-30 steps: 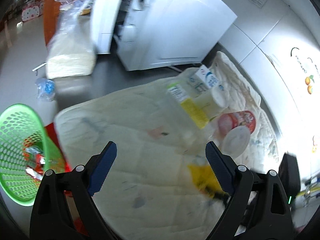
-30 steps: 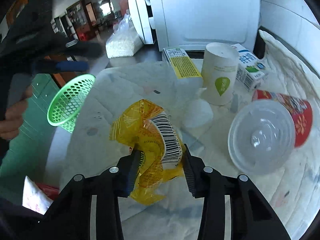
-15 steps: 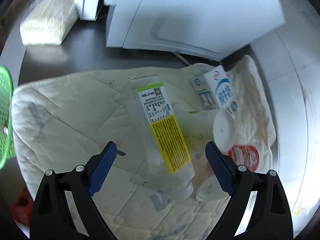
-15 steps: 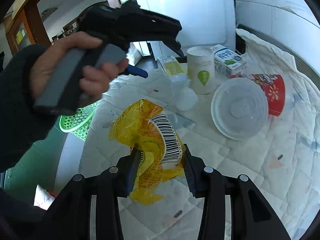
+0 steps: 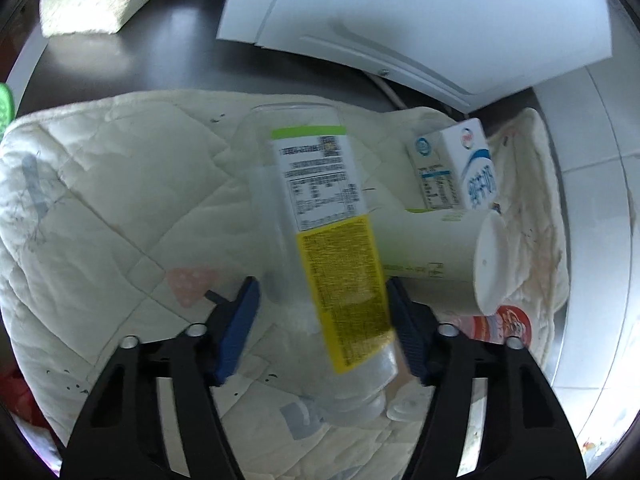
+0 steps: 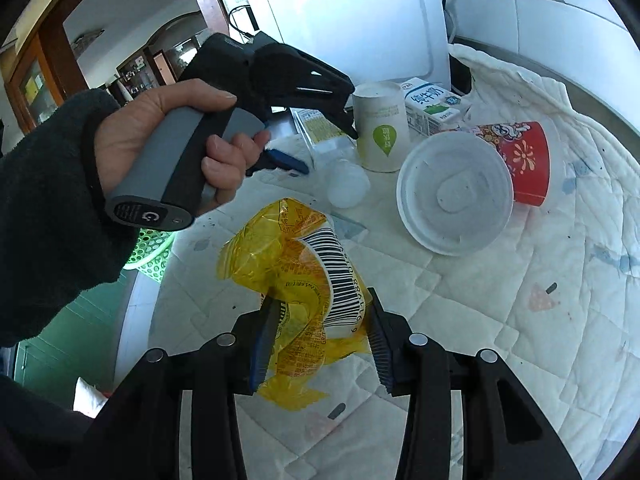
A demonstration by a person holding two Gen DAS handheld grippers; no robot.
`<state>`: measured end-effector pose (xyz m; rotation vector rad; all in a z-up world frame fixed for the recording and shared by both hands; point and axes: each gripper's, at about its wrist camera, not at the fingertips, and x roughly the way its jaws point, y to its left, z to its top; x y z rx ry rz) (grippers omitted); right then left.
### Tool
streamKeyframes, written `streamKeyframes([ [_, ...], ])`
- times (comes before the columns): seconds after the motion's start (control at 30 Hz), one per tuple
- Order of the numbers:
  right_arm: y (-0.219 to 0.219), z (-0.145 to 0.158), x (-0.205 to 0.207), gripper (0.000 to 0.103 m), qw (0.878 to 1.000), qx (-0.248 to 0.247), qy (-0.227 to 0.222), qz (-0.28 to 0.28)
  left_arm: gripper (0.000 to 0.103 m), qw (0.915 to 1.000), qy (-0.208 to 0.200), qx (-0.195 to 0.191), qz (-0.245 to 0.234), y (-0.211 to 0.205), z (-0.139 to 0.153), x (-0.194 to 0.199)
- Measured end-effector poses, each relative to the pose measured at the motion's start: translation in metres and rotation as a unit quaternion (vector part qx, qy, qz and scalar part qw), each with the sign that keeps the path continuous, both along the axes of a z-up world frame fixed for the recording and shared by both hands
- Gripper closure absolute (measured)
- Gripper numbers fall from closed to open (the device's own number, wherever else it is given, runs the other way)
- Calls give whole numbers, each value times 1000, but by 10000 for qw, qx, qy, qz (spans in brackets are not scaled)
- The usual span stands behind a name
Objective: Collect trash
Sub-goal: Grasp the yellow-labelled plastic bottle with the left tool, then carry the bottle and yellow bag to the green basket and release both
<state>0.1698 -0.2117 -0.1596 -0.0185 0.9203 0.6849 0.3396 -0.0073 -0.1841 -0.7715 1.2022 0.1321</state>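
Blue-padded fingers of the right gripper (image 6: 320,336) are clenched on a crumpled yellow wrapper (image 6: 304,276), its barcode panel facing up, the wrapper held above a stained white quilted cloth (image 6: 500,300). In the left wrist view, the fingers of the left gripper (image 5: 322,326) straddle a clear plastic bottle (image 5: 320,220) with a green, white and yellow label; both pads lie at the bottle's sides, but whether they press it cannot be told. The bottle lies on the cloth, neck toward the camera, and a small white cap (image 5: 404,406) lies just beside the neck. Right of the bottle a white paper cup (image 5: 440,256) with a green leaf mark touches it, a blue-and-white milk carton (image 5: 460,168) behind the cup. The right wrist view shows the person's left hand (image 6: 168,140) gripping the grey handle of the left gripper, and a red printed cup (image 6: 516,160) on its side with a white plastic lid (image 6: 454,196) facing the camera. A green mesh basket (image 6: 152,252) shows below the hand, at the cloth's left edge. A white appliance (image 5: 440,12) stands behind the cloth
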Motion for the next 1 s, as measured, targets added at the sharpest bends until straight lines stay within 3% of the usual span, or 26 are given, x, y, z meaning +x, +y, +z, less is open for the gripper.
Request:
streamKeyframes([
  [0.27,-2,2,3,62,9998,153,52,-71,53,9983,8,122,-575,1,12,-5],
  [0.43,-1,4,2,61,9998,182,25,-88,54,9928,249,389,-1104,-7,20,7],
  [0.57,-3,3,0,61,9996,246,50,-104,55,9808,552,791,-1694,-23,25,20],
  [0.7,-5,1,3,61,9996,244,85,-124,55,9579,878,1133,-2487,-41,23,35],
  [0.77,-5,0,3,61,9995,268,103,-148,55,9529,944,1217,-2614,-43,21,36],
  [0.87,-3,-3,4,61,9994,261,140,-153,55,9530,1022,1204,-2586,-44,12,38],
  [1.0,-3,-6,4,61,9993,256,164,-200,56,9612,869,1144,-2353,-43,1,33],
])
